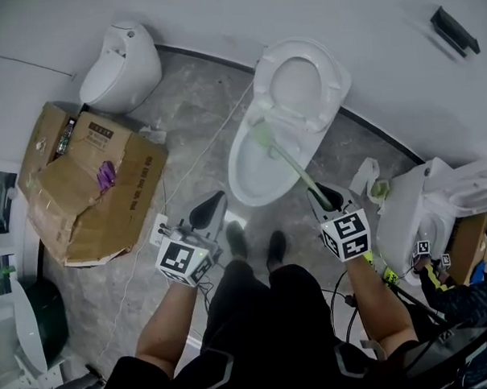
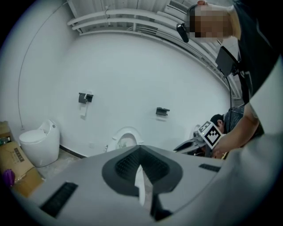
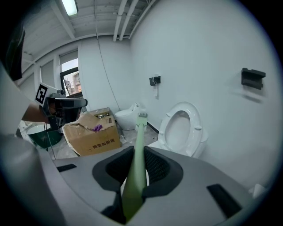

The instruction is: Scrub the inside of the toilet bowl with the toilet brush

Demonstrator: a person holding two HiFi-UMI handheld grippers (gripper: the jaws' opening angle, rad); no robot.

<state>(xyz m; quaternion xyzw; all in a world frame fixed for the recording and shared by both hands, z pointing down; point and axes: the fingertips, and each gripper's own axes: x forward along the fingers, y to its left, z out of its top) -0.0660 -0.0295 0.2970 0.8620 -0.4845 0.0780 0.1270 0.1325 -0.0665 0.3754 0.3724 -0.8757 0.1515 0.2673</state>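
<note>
Right gripper (image 3: 135,170): closed tight on the pale green handle of the toilet brush (image 1: 289,163), which runs up between its two dark pads.
Left gripper (image 2: 140,170): jaws drawn together to a thin slit, nothing between them; held low on the person's left, just in front of the bowl, apart from the brush.
Toilet brush: handle slants from the right gripper up and leftward; the head lies over the back part of the toilet bowl (image 1: 249,183), near the hinge. Whether the bristles touch the porcelain cannot be told.
Toilet: white, against the wall, with the seat (image 1: 333,89) raised upright.
Person: stands facing the toilet, shoes (image 1: 255,244) just short of the bowl's front edge.
Floor (image 1: 187,103): grey stone, with a thin white cable (image 1: 201,147) trailing across it.
Left of the toilet: an open, crumpled cardboard box (image 1: 82,197), and beyond it a small white toilet (image 1: 123,67).
Right side: another white toilet (image 1: 418,214), with a second person (image 1: 461,297) low beside it.
</note>
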